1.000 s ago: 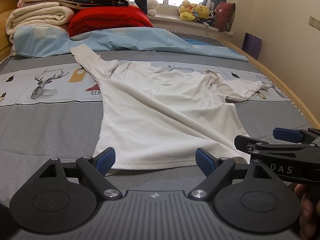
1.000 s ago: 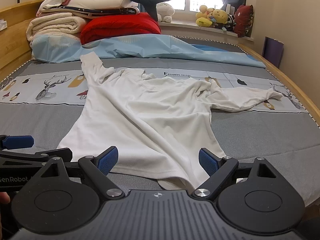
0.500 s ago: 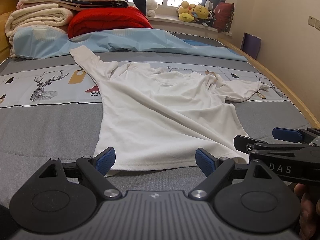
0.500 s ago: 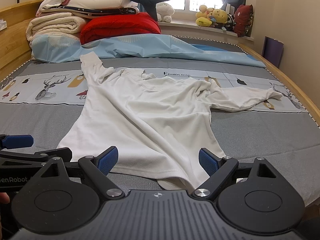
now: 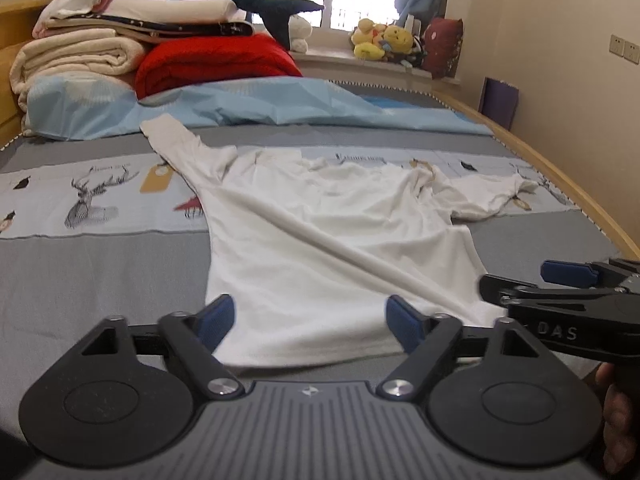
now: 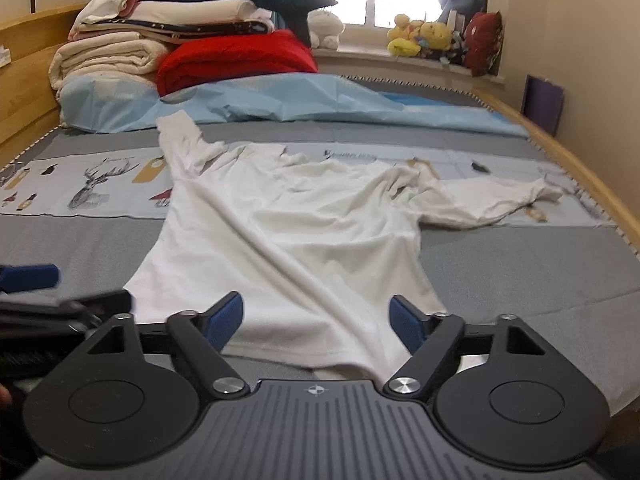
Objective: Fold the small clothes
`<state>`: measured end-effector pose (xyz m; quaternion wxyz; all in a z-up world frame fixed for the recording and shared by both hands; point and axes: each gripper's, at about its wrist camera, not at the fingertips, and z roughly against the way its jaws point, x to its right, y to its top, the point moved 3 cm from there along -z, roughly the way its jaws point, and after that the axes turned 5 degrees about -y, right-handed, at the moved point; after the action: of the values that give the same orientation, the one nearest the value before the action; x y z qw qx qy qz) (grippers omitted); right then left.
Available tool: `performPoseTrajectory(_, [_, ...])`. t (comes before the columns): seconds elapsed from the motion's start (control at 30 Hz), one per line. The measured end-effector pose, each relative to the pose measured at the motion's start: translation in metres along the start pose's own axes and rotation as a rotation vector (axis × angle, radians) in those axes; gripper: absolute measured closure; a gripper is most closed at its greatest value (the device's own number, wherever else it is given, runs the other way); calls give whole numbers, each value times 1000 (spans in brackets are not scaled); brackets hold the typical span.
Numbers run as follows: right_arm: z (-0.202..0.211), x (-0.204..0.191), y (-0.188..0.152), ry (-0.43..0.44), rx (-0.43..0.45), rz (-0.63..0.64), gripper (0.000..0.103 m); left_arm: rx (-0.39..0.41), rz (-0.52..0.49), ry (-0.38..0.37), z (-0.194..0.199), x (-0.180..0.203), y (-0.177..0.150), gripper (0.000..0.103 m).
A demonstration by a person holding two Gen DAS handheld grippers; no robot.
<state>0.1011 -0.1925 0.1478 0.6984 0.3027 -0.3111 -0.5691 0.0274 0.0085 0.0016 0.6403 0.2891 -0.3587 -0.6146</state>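
Observation:
A white long-sleeved shirt (image 5: 320,240) lies spread on the bed, hem towards me, one sleeve stretched far left and the other to the right; it also shows in the right wrist view (image 6: 304,232). A long diagonal crease crosses its body. My left gripper (image 5: 310,318) is open and empty, just above the hem's left part. My right gripper (image 6: 318,318) is open and empty over the hem's right part. Each gripper shows at the edge of the other's view, the right one (image 5: 560,280) and the left one (image 6: 48,292).
The bed has a grey cover (image 5: 80,272) with a printed deer band. A light blue sheet (image 5: 260,108), folded blankets (image 5: 80,56) and a red quilt (image 5: 216,64) lie at the far end. Plush toys (image 5: 384,40) sit on the windowsill. A wooden bed rail (image 5: 580,200) runs along the right.
Both grippers have tilted slightly and shifted a little forward over the hem. The left gripper is blurred in the right wrist view. The shirt has not moved.

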Motion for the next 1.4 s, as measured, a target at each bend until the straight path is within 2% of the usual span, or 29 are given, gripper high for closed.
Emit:
performPoseTrajectory(0.07, [-17, -9, -12, -12, 27, -16, 35, -24, -20, -19, -4, -10, 13, 41])
performPoseTrajectory(0.1, [-26, -12, -15, -13, 41, -25, 39, -31, -34, -33, -6, -16, 20, 47])
performPoseTrajectory(0.17, [-30, -5, -9, -12, 58, -34, 48, -45, -54, -61, -14, -30, 34, 69])
performPoseTrajectory(0.2, [-34, -1, -4, -13, 68, -45, 53, -37, -76, -67, -19, -39, 43, 73])
performPoseTrajectory(0.27, [-42, 14, 6, -13, 86, -46, 59, -81, -122, -52, -39, -58, 54, 83])
performPoseTrajectory(0.3, [-49, 22, 10, -14, 94, -35, 64, -69, -88, -77, -47, -71, 56, 84])
performPoseTrajectory(0.33, [-58, 30, 12, -15, 101, -27, 66, -84, -82, -63, -60, -87, 60, 85])
performPoseTrajectory(0.43, [-92, 47, 14, 16, 103, -18, 68, -189, -29, 1, -103, -129, 62, 85])
performPoseTrajectory(0.5, [-116, 57, 13, 15, 68, -3, 68, -259, 48, 26, -130, -149, 57, 85])
performPoseTrajectory(0.57, [-158, 62, -2, -2, -4, 8, 67, -276, 128, -1, -153, -164, 56, 85])
performPoseTrajectory(0.67, [-202, 63, -12, 2, -135, 4, 65, -293, 164, -9, -185, -175, 57, 85])
performPoseTrajectory(0.8, [-231, 59, -11, 15, -200, -21, 55, -281, 249, -27, -224, -184, 59, 84])
performPoseTrajectory(0.9, [-250, 56, -16, 23, -260, -42, 54, -298, 295, -15, -250, -189, 57, 84])
performPoseTrajectory(1.03, [-276, 52, -32, 34, -321, -56, 54, -319, 304, 16, -274, -197, 53, 84])
performPoseTrajectory(1.13, [-289, 52, -43, 33, -358, -55, 55, -322, 310, 12, -283, -198, 49, 84])
performPoseTrajectory(1.17, [-292, 52, -46, 27, -375, -51, 56, -322, 298, 10, -284, -197, 49, 86])
performPoseTrajectory(1.2, [-294, 53, -47, 22, -387, -49, 65, -325, 278, 15, -285, -194, 49, 90])
performPoseTrajectory(1.23, [-295, 53, -48, 17, -398, -49, 73, -330, 247, 22, -284, -191, 47, 100])
performPoseTrajectory(1.27, [-295, 53, -49, 14, -404, -53, 89, -328, 221, 22, -283, -189, 47, 100])
performPoseTrajectory(1.3, [-296, 54, -51, 11, -410, -60, 96, -324, 211, 20, -282, -188, 48, 100])
performPoseTrajectory(1.4, [-296, 59, -55, 17, -427, -105, 99, -332, 200, 29, -274, -192, 48, 101])
